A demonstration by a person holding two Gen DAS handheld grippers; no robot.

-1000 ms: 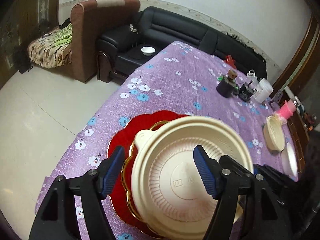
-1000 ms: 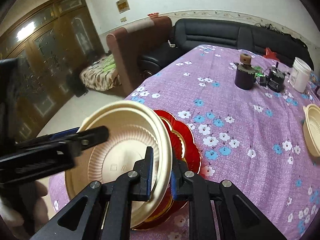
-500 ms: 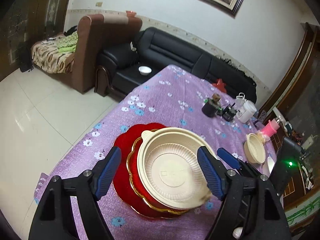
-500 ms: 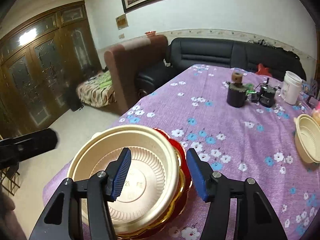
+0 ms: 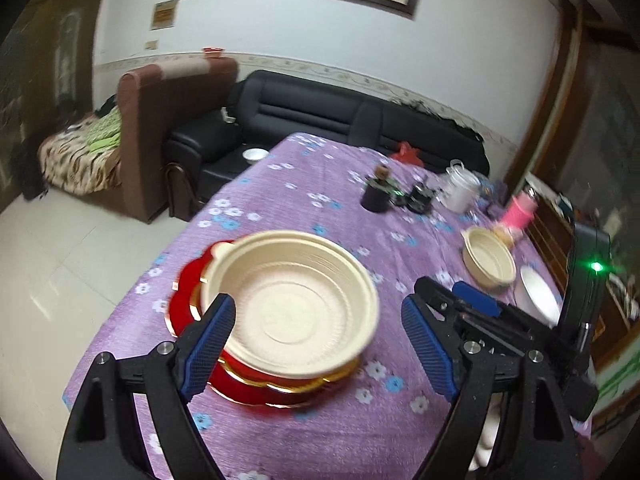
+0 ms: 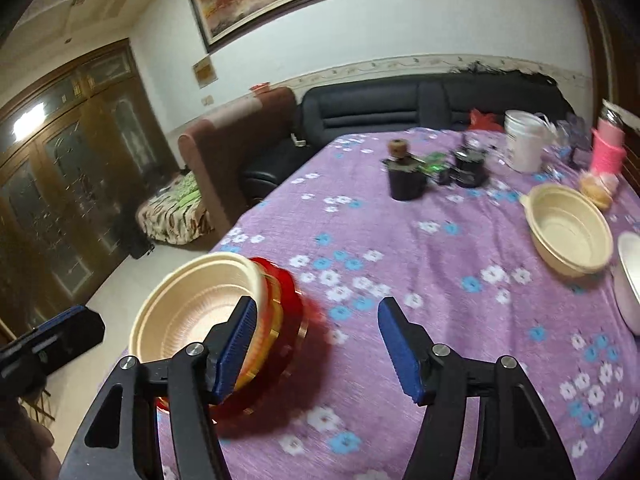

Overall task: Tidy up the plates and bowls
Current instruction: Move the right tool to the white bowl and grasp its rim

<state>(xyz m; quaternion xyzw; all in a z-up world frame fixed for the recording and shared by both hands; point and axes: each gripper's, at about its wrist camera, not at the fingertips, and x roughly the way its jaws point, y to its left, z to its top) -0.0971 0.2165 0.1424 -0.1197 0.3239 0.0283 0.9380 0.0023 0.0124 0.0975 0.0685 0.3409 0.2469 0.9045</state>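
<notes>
**Ribbed cream bowl stacked on scalloped red plates**

The round, ridged plastic cream bowl sits at frame centre atop glossy gold-rimmed red plates on the flowered purple tablecloth. Left gripper and right gripper are both opening, clasping nothing. A second cream bowl lies right.

We see a desk cloth of purple, patterned with white and blue flowers. On it, a cream bowl with a ribbed inside sits on red plates edged in gold. A second cream bowl stands beside a white dish. We note a pink cup, a white tub and a dark jar with a brown stopper. Both the left tool and the right tool are black with blue ridged pads. Behind, we see a black sofa, a brown armchair and a striped brown-and-cream blanket.
</notes>
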